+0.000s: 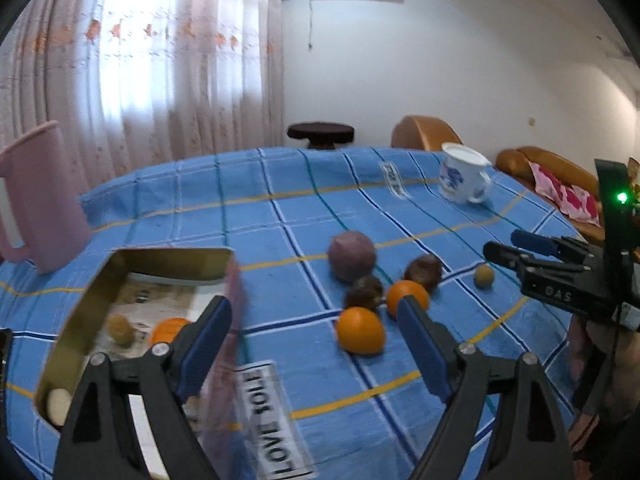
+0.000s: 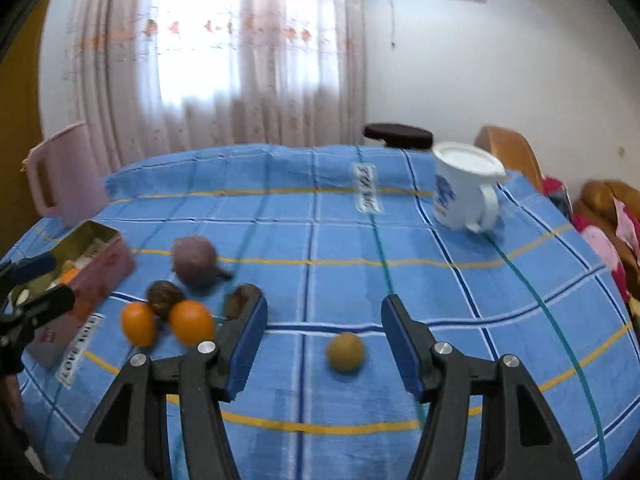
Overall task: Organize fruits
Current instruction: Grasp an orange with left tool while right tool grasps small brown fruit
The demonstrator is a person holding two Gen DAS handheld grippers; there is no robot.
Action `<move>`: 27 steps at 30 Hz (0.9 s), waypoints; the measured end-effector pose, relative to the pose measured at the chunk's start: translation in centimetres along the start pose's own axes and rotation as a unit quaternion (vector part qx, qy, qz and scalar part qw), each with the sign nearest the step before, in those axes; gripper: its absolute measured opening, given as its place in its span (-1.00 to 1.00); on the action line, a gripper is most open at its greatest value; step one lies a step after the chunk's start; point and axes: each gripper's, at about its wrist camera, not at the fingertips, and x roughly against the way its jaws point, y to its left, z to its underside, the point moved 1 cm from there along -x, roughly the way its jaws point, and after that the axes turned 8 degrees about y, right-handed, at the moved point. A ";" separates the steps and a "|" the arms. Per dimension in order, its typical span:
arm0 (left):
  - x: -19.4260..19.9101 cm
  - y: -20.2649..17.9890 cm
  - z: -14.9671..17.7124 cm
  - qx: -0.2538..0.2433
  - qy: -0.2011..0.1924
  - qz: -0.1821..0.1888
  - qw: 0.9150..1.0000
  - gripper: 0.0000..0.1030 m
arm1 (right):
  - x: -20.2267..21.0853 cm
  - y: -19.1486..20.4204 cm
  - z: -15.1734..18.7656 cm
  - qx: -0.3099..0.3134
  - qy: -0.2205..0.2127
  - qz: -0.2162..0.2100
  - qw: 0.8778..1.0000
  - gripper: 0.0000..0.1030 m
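A pink tin [image 1: 176,265] with a gold inside sits at the left, holding an orange [image 1: 168,330] and two small pale fruits. On the blue checked cloth lie a purple fruit [image 1: 352,256], two dark brown fruits [image 1: 424,272], two oranges [image 1: 360,330] and a small tan fruit [image 1: 484,276]. My left gripper [image 1: 312,312] is open beside the tin, with nothing held. My right gripper [image 2: 323,304] is open too. The small tan fruit [image 2: 346,352] lies on the cloth between its fingers, and the pads stand clear of it. The oranges [image 2: 192,322] and the tin [image 2: 104,276] are to its left.
A white mug [image 2: 464,188] with a blue print stands at the far right of the table [image 2: 360,240]. A pink pitcher [image 2: 64,176] stands at the far left behind the tin. Sofas and a dark stool lie beyond the table edge.
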 end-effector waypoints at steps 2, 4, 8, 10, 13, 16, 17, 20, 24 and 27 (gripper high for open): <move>-1.2 -0.5 -0.1 -0.005 0.013 0.000 1.000 0.69 | -0.7 -0.6 0.4 -0.007 0.017 -0.004 1.000 0.18; -2.1 -1.0 -0.2 -0.010 0.027 0.004 1.000 0.65 | -1.4 -0.9 0.7 -0.015 0.033 -0.007 0.999 0.18; -3.9 -1.5 -0.4 -0.018 0.056 0.018 0.998 0.63 | -2.4 -1.3 0.7 -0.020 0.061 -0.010 0.998 0.14; -4.8 -1.7 -0.3 -0.018 0.071 0.025 0.997 0.49 | -3.3 -1.6 0.8 -0.028 0.080 -0.017 0.996 0.05; -5.6 -1.7 -0.3 -0.013 0.093 0.042 0.995 0.28 | -3.8 -1.8 0.8 -0.036 0.091 -0.027 0.995 -0.06; -6.0 -1.9 -0.3 -0.020 0.105 0.042 0.993 0.24 | -4.4 -1.7 0.9 -0.035 0.108 -0.036 0.993 -0.15; -6.4 -2.0 -0.3 -0.020 0.115 0.047 0.992 0.24 | -4.7 -1.7 0.9 -0.034 0.116 -0.038 0.992 -0.17; -7.4 -1.6 -0.2 -0.005 0.137 0.065 0.988 -0.02 | -5.2 -1.6 0.9 -0.033 0.126 -0.038 0.991 -0.26; -7.3 -1.4 -0.1 0.001 0.135 0.080 0.988 -0.21 | -5.2 -1.4 0.9 -0.026 0.125 -0.036 0.991 -0.45; -7.0 -1.2 -0.1 0.005 0.128 0.081 0.989 -0.21 | -4.9 -1.3 0.8 -0.023 0.117 -0.043 0.992 -0.45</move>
